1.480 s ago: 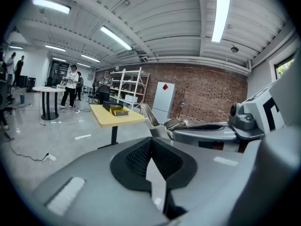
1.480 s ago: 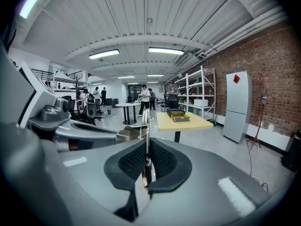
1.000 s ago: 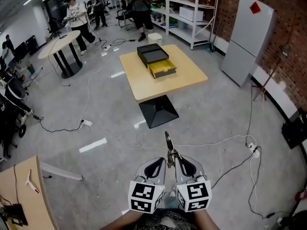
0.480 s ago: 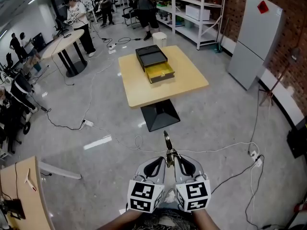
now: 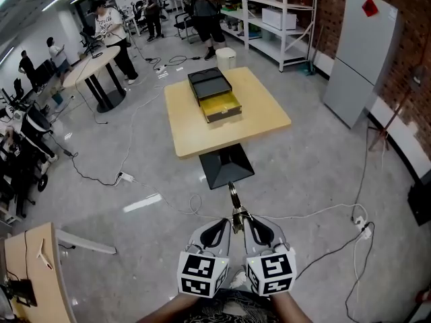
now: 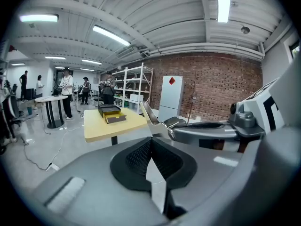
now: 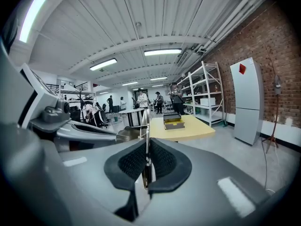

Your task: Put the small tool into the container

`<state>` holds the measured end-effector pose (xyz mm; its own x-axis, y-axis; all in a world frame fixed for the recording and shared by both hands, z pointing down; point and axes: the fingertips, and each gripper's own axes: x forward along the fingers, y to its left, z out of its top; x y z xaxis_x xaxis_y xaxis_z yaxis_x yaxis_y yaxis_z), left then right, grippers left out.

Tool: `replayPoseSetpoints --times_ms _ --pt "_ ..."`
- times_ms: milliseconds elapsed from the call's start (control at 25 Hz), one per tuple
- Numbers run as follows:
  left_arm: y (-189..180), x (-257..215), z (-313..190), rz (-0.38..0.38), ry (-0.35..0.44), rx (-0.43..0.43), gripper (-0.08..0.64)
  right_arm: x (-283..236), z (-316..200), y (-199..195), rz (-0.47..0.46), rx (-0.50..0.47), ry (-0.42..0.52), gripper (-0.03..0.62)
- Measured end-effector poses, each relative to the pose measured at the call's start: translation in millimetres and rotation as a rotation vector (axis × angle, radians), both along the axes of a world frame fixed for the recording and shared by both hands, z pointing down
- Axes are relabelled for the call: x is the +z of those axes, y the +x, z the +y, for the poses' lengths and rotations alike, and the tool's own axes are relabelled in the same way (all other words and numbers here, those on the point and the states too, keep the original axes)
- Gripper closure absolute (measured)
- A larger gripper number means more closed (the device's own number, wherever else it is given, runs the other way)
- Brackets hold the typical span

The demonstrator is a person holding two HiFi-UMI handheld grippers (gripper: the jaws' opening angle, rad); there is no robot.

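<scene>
Low in the head view, my two grippers sit side by side. My right gripper [image 5: 250,226] is shut on the small tool [image 5: 234,204], a thin metal piece that sticks forward between them. In the right gripper view the small tool [image 7: 146,140] stands upright between the closed pads. My left gripper [image 5: 221,229] is shut and holds nothing; the left gripper view shows the small tool [image 6: 153,118] off to its right. The container [image 5: 214,86], a black box with a yellow drawer [image 5: 221,105] pulled open, rests on a yellow square table [image 5: 262,113] some way ahead.
Cables [image 5: 316,214] trail over the grey floor between me and the table's black base [image 5: 225,167]. A round table [image 5: 94,56] with people stands at the back left. White shelves [image 5: 283,19] and a white cabinet [image 5: 363,52] line the right. A wooden desk [image 5: 34,274] is near left.
The yellow table and container have drawn closer and sit lower in the head view. Both grippers keep the same pose, with the tool still held.
</scene>
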<state>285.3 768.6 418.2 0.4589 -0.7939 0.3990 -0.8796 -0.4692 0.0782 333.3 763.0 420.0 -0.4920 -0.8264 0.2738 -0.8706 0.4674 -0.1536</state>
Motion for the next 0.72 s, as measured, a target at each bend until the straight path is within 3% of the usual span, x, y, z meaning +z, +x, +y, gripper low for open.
replayPoseSetpoints --times_ms 480,720 --pt "4 13 -88 0.014 0.003 0.003 0.554 13 -86 4 0.006 0.008 -0.002 0.584" --pt "-44 29 -182 0.027 -0.006 0.015 0.554 28 -179 -44 0.014 0.024 -0.008 0.584"
